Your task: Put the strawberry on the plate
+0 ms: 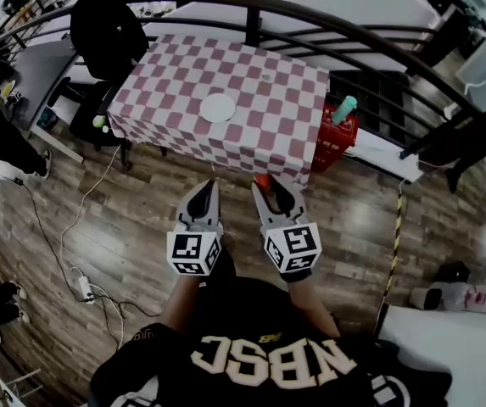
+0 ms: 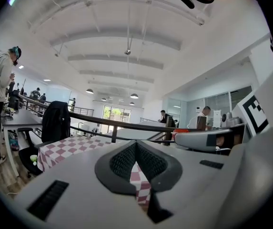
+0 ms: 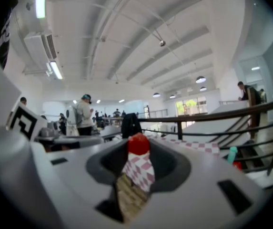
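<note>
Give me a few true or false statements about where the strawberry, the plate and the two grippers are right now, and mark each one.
1. The right hand-held gripper grips the strawberry. True.
2. The strawberry lies on the white plate. False: the plate is bare, and the strawberry is at the jaw tips, short of the table.
3. The left hand-held gripper holds a cup. False: its jaws are together on nothing.
4. The plate sits on the checkered tablecloth. True.
</note>
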